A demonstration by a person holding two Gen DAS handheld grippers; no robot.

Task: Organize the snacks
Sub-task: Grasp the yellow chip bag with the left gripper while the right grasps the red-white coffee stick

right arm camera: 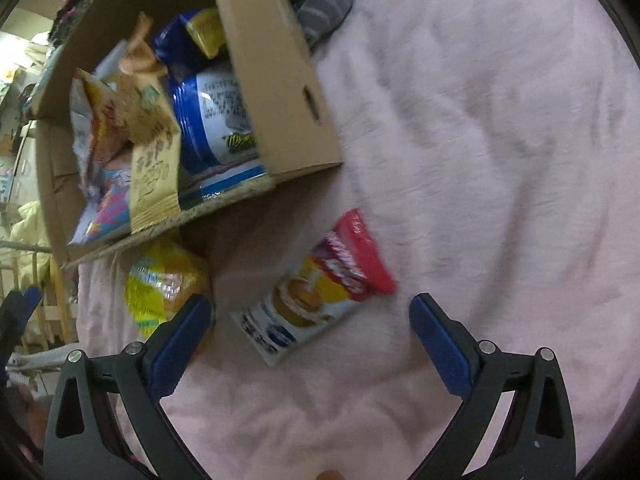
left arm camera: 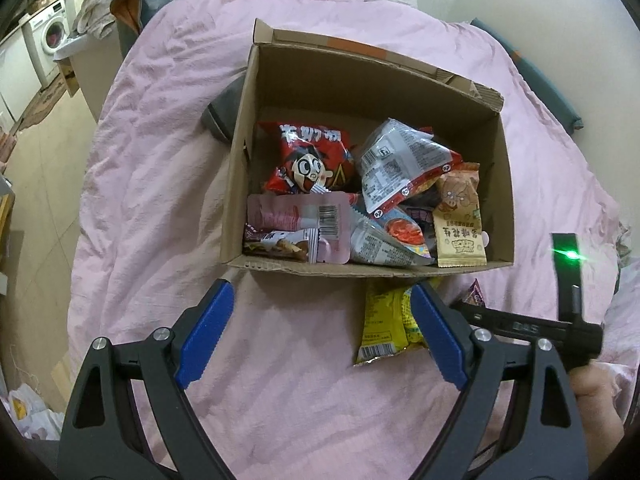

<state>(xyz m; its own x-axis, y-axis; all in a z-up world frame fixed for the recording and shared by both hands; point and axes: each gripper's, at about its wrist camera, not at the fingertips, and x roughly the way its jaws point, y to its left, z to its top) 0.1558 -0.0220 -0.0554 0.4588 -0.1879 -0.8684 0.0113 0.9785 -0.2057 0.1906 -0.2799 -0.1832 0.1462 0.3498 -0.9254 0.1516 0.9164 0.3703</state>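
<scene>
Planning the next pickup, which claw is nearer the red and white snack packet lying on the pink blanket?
Right. The right claw hangs open just over the red and white packet; the left claw sits by the cardboard box, beyond the yellow packet.

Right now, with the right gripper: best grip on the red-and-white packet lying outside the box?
Probably come from above and pinch the red-and-white packet across its narrow width, mid-body. It lies flat on the pink cover, diagonal, clear of the box, and already sits ahead of the open right gripper.
</scene>
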